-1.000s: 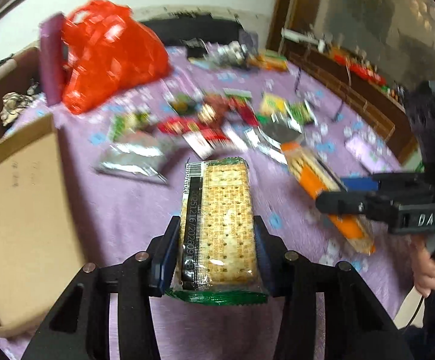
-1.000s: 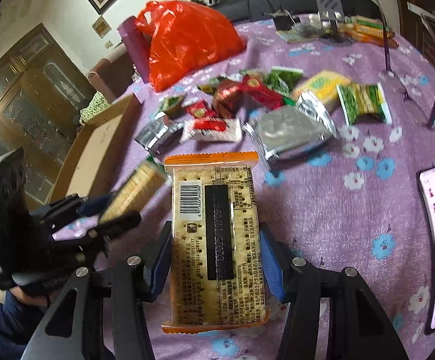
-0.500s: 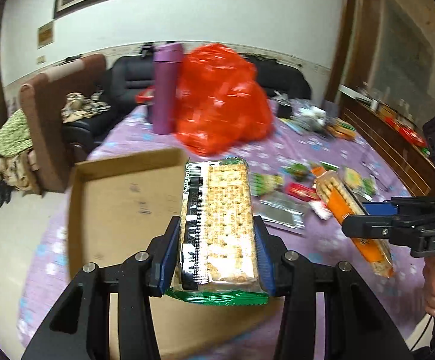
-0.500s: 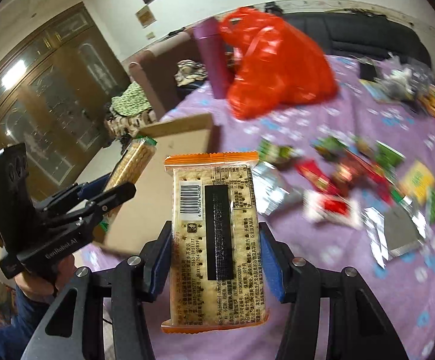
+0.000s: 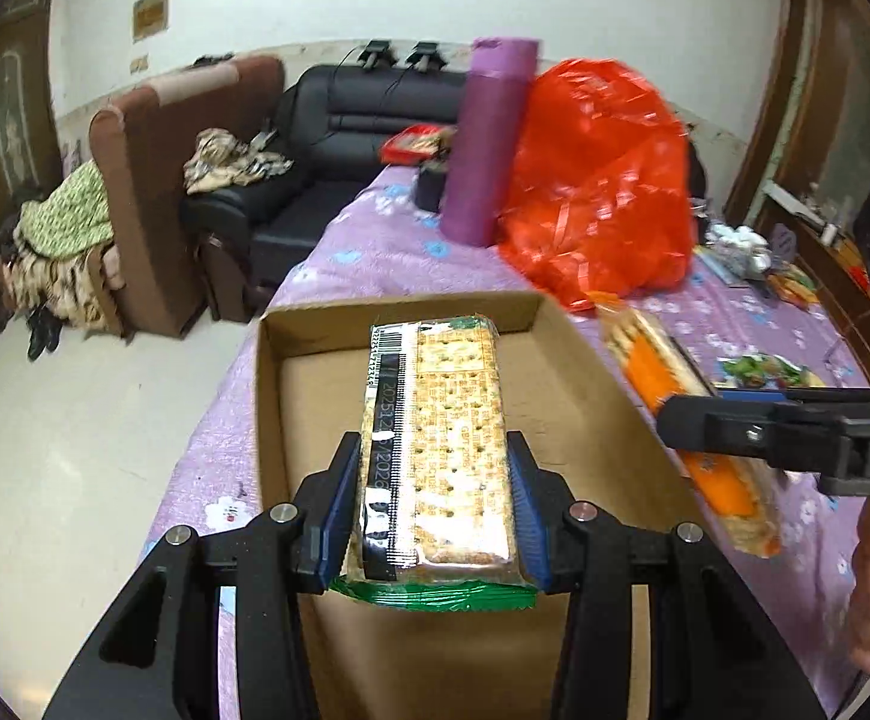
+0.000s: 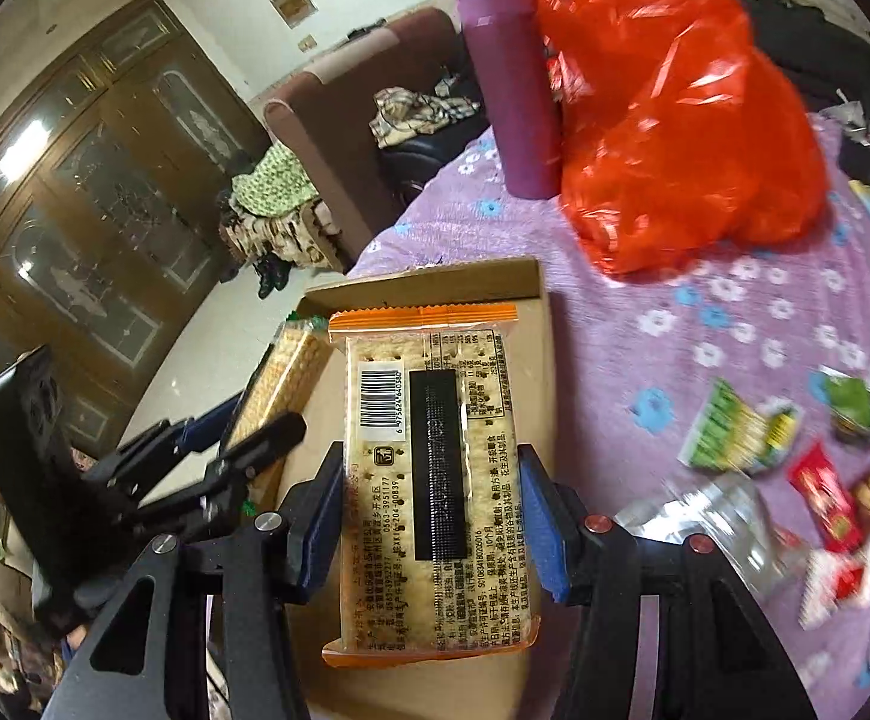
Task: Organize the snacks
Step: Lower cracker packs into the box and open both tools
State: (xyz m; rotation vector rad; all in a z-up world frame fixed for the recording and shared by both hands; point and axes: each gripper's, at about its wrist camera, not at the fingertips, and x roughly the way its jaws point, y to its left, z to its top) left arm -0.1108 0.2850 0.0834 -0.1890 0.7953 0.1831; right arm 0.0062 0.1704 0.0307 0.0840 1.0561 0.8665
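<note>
Carrying two cracker packs over the cardboard box [image 5: 585, 372]

Left gripper [image 5: 432, 504] is pinching the green-edged cracker pack [image 5: 441, 438], right gripper [image 6: 429, 516] the orange-edged cracker pack [image 6: 429, 468]; lowering them flat, toward 12 o'clock, side by side.

barcode number 6975624640380 on orange-edged cracker pack [image 6: 435, 468]

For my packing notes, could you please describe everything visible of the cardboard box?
The cardboard box is a shallow, open-topped tray of plain brown card with low walls, and nothing shows on the visible part of its floor. It lies flat on the purple flowered cloth near the table's edge, before the red bag. Both held cracker packs hang over it.
</note>
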